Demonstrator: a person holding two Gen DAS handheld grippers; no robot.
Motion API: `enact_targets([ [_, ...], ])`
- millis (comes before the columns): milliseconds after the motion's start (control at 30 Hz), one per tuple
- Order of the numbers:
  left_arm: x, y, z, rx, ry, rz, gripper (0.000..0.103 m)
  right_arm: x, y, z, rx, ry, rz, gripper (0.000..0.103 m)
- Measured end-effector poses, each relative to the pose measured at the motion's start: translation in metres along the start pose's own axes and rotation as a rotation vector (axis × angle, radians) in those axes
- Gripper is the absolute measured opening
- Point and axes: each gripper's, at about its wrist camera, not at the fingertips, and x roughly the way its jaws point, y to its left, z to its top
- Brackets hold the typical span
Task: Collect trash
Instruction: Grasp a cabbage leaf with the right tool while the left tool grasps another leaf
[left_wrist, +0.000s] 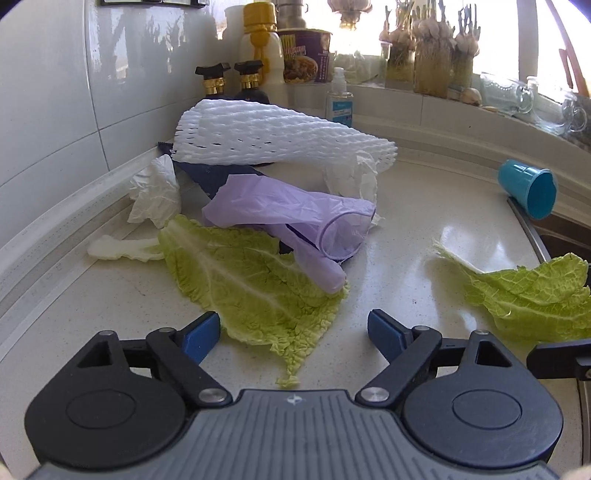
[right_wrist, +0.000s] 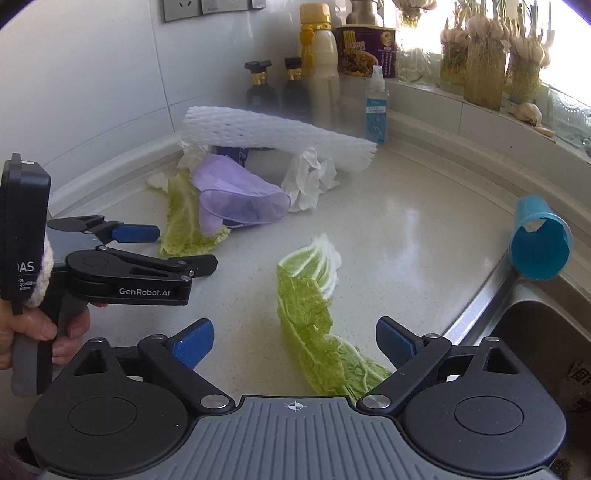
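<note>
Left wrist view: the left gripper (left_wrist: 293, 334) hovers low over a pale speckled stone countertop (left_wrist: 413, 229), its two blue-padded fingers (left_wrist: 199, 338) spread wide with nothing pinched. The tip of a flat, crinkled green cabbage leaf (left_wrist: 251, 284) lies on the counter between them, untouched. A limp lilac plastic glove (left_wrist: 295, 218) rests across the far part of that leaf. Behind it a long white foam mesh sleeve (left_wrist: 273, 136) lies over a dark blue wrapper (left_wrist: 210, 177), with a crumpled white tissue (left_wrist: 155, 195) at its left by the wall and another crumpled tissue (left_wrist: 354, 177) at its right. A second green cabbage leaf (left_wrist: 524, 295) lies well apart to the right. A blue plastic cup (left_wrist: 528, 188) lies on its side at the counter's right edge. Bottles and a noodle cup stand in the far corner.

Right wrist view: the right gripper (right_wrist: 295, 343) also has its blue pads apart, gripping nothing. The second cabbage leaf (right_wrist: 317, 325) runs lengthwise between them on the counter. The left gripper (right_wrist: 166, 247) shows at the left, held by a hand (right_wrist: 37, 332), its fingers near the first leaf (right_wrist: 181, 218). The glove (right_wrist: 240, 195), foam sleeve (right_wrist: 277, 136) and a tissue (right_wrist: 310, 177) lie beyond. The blue cup (right_wrist: 539, 240) lies beside a steel sink (right_wrist: 535, 332).
</note>
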Motion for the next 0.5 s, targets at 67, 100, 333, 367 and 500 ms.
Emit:
enact_targets([
  [67, 0.000, 0.000, 0.000, -0.005, 0.000, 0.000, 0.086, 0.002, -0.003, -0.001, 0.011, 0.005, -0.010, 0.085],
  [100, 0.000, 0.000, 0.000, -0.003, -0.001, -0.001, 0.083, 0.003, -0.005, -0.001, 0.018, 0.009, -0.009, 0.080],
  [333, -0.006, 0.009, -0.001, -0.045, -0.020, 0.028, 0.050, 0.012, -0.009, -0.003, 0.040, 0.029, -0.031, 0.040],
  [367, -0.006, 0.009, -0.001, -0.049, -0.021, 0.036, 0.044, 0.012, -0.009, -0.003, 0.043, 0.028, -0.030, 0.038],
  [500, -0.009, 0.013, -0.001, -0.070, -0.021, 0.063, 0.024, 0.012, -0.008, -0.003, 0.055, 0.019, -0.015, 0.029],
])
